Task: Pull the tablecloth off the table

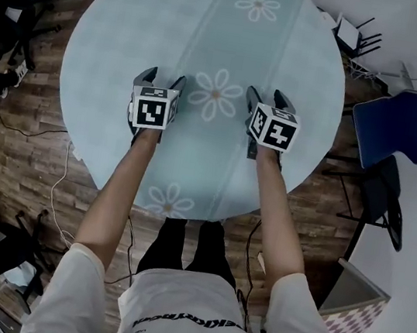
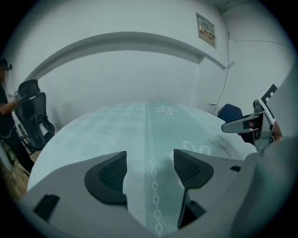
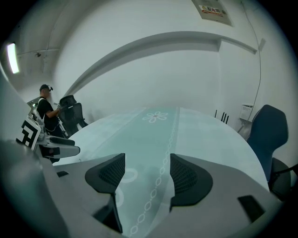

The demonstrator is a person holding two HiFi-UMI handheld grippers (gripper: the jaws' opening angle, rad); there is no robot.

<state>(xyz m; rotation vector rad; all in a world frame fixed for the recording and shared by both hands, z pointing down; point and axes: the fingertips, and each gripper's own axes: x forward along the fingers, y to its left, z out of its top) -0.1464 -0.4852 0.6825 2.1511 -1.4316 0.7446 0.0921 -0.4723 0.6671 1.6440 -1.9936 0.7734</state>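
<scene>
Tablecloth (image 1: 213,37) hem nearest you: 6 o'clock, behind your left gripper (image 1: 162,80) & right gripper (image 1: 267,96); both gape empty, equidistant.

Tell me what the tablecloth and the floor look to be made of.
Tablecloth: a pale blue-green sheet with printed white flowers, lying flat and smooth with a slight sheen. It could be thin fabric or a wipeable plastic cloth; the look leaves that open.
Floor: brown staggered planks with visible grain and a matte finish, so wood or wood-look laminate.
</scene>
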